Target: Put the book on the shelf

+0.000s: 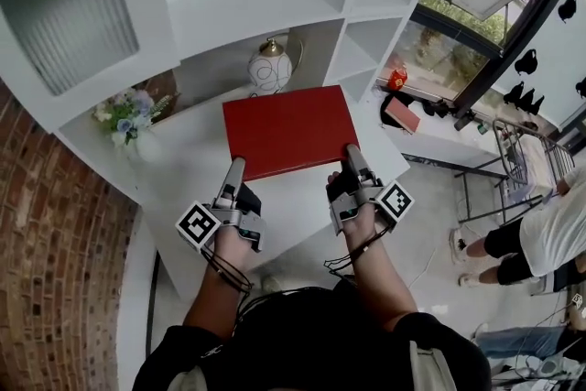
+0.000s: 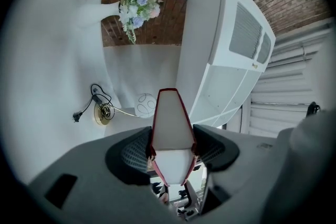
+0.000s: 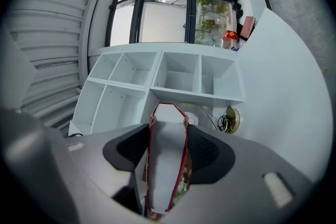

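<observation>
A red hardcover book (image 1: 291, 129) is held flat in the air in front of the white shelf unit (image 1: 229, 0), gripped at its near edge by both grippers. My left gripper (image 1: 236, 171) is shut on the book's near left corner, my right gripper (image 1: 353, 158) on its near right corner. In the left gripper view the book's white page edge (image 2: 172, 128) stands between the dark pads (image 2: 131, 157). The right gripper view shows the book (image 3: 165, 157) clamped the same way, pointing toward the open shelf cubbies (image 3: 173, 73).
A white round lamp (image 1: 271, 69) with a cord sits in the cubby just behind the book. A flower bunch (image 1: 125, 112) stands on the ledge to the left. A brick wall (image 1: 55, 243) runs along the left. People stand at the right (image 1: 540, 238).
</observation>
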`<action>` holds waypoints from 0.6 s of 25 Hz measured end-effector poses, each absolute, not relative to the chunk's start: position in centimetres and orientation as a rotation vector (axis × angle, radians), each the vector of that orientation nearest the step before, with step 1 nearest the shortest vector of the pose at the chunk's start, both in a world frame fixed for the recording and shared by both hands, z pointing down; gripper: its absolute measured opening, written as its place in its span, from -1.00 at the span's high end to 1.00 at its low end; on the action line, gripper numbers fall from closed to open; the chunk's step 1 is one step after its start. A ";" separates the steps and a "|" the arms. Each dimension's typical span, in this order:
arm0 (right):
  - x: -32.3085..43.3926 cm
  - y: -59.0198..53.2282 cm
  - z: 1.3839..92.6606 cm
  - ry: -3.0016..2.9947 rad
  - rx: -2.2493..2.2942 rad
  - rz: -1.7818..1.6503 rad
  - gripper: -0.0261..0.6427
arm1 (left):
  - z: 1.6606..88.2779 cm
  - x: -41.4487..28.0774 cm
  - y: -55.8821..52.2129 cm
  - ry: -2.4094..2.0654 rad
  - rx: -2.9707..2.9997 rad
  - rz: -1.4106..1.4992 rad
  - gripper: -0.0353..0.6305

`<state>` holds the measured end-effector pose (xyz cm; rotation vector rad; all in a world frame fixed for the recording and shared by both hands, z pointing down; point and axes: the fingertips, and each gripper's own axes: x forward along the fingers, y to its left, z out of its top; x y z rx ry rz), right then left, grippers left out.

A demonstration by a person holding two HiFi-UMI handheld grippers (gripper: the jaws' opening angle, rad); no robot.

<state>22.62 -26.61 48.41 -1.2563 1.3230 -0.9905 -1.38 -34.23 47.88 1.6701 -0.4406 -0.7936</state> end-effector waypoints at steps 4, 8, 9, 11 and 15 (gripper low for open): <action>21.9 -28.3 49.0 1.351 -1.234 -1.034 0.22 | 48.2 -2.5 -35.1 -0.493 1.672 -0.815 0.14; 21.6 -30.0 48.9 1.387 -1.197 -1.066 0.22 | 48.3 -3.2 -35.7 -0.544 1.677 -0.844 0.14; 21.6 -30.4 48.9 1.400 -1.186 -1.072 0.22 | 48.4 -3.3 -35.8 -0.560 1.679 -0.852 0.14; 21.6 -31.4 48.8 1.424 -1.159 -1.093 0.22 | 48.0 -3.4 -35.9 -0.582 1.684 -0.877 0.14; 22.0 -33.0 48.5 1.459 -1.093 -1.126 0.22 | 47.0 -3.0 -35.9 -0.634 1.695 -0.903 0.14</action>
